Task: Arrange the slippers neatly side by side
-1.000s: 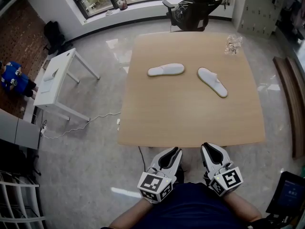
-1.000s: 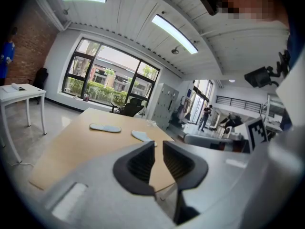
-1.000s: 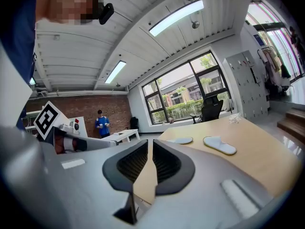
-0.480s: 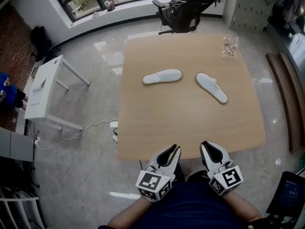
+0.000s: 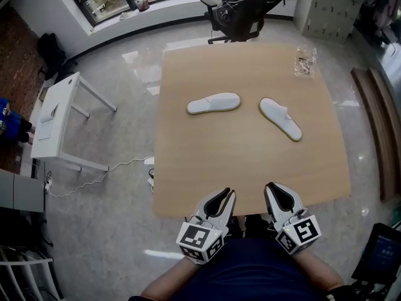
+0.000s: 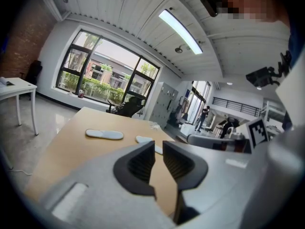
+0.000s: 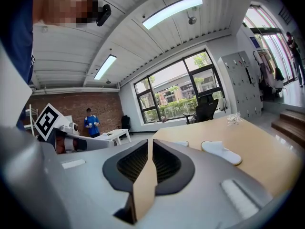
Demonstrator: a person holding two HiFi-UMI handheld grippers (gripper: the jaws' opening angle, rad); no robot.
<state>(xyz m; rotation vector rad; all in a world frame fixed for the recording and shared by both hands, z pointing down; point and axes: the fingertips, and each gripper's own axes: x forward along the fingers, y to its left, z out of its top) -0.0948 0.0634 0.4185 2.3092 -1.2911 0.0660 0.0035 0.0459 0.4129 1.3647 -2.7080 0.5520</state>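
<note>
Two white slippers lie apart on the wooden table (image 5: 250,162). The left slipper (image 5: 213,103) lies almost crosswise, and the right slipper (image 5: 281,119) is angled toward the near right. Both grippers hover at the table's near edge, far from the slippers. My left gripper (image 5: 224,196) shows a narrow gap between its jaws with nothing in it. My right gripper (image 5: 276,190) is the same, a thin slit and nothing held. The left gripper view shows the left gripper (image 6: 158,149) and, beyond its jaws, both slippers (image 6: 104,134) (image 6: 143,139). The right gripper view shows the right gripper (image 7: 150,147) and the right slipper (image 7: 220,151).
A crumpled clear plastic wrapper (image 5: 305,61) lies at the table's far right corner. A black office chair (image 5: 241,8) stands behind the table. A white side table (image 5: 59,115) and a floor cable (image 5: 106,171) are at the left. A low bench (image 5: 376,130) runs along the right.
The head view has shifted a little, so the table sits slightly differently in frame. Neither slipper has moved on the table, and both grippers stay at the near edge.
</note>
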